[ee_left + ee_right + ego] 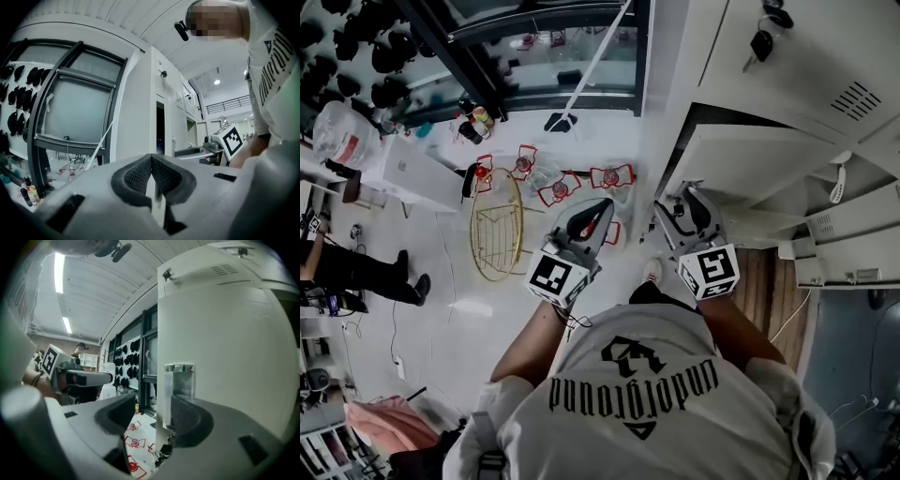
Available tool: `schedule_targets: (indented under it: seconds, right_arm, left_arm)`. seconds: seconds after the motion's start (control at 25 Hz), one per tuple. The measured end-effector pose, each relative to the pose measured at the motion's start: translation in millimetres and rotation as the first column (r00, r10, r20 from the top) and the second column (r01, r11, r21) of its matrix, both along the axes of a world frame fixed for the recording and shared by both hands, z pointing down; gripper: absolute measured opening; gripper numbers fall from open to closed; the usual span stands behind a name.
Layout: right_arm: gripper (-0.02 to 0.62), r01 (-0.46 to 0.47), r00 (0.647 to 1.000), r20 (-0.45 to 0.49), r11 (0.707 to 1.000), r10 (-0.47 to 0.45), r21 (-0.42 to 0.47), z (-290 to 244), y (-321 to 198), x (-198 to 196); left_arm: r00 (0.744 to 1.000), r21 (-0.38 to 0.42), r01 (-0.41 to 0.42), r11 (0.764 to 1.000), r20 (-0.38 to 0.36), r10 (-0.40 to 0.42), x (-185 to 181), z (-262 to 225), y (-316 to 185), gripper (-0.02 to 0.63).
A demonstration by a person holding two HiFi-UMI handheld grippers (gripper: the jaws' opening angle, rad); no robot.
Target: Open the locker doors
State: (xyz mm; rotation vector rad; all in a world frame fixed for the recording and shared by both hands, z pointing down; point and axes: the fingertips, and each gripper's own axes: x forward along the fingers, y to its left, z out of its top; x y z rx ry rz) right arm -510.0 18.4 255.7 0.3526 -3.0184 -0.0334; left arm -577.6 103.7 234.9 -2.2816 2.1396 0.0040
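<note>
**Head view.** The left gripper (602, 208) and right gripper (680, 199) both point toward the lockers. One locker door (750, 155) stands ajar just ahead of the right jaws, with a dark gap behind it. Keys (759, 42) hang in a door well beyond both tips.

**Left gripper view.** The jaws are together, tip to tip, and hold nothing. A dark locker opening (161, 129) lies ahead, apart from the tips.

**Right gripper view.** The jaws stand wide apart, straddling the door's free edge. The latch (178, 380) sits by the right-hand pad, and a gap shows on the other side. No grip is made.

**Risk.** The hold would be shallow on a thin, smooth edge. In my judgement a pull off the hinge line could slip the pads off, or close them on the latch housing.
</note>
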Motion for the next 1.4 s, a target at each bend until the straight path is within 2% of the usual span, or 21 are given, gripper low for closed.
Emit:
schedule_targets:
  seconds: [0.36,0.48,0.72,1.04,1.4]
  right_arm:
    - [0.207,-0.124,0.992,0.005,0.992,0.124,0.004,-2,26,52]
    - [0.174,-0.166,0.986,0.000,0.986,0.166,0.005,-2,30,71]
    - [0.126,-0.229,0.973,-0.031,0.973,0.229,0.016,-1,35,107]
    - [0.134,-0.219,0.973,-0.062,0.974,0.222,0.049,-2,42,152]
    - [0.160,-0.202,0.977,-0.068,0.979,0.202,0.008,-2,34,227]
  left_arm:
    - [0.999,0.010,-0.046,0.999,0.008,0.046,32,-4,36,0.008]
    - [0.998,0.012,-0.063,0.998,0.002,0.063,42,-3,44,0.008]
    - [0.990,0.002,-0.140,0.990,-0.019,0.140,75,4,45,0.008]
    - [0.975,0.007,-0.223,0.975,-0.019,0.223,120,0,23,0.008]
    - [0.966,0.022,-0.259,0.966,-0.017,0.259,186,-13,-20,0.008]
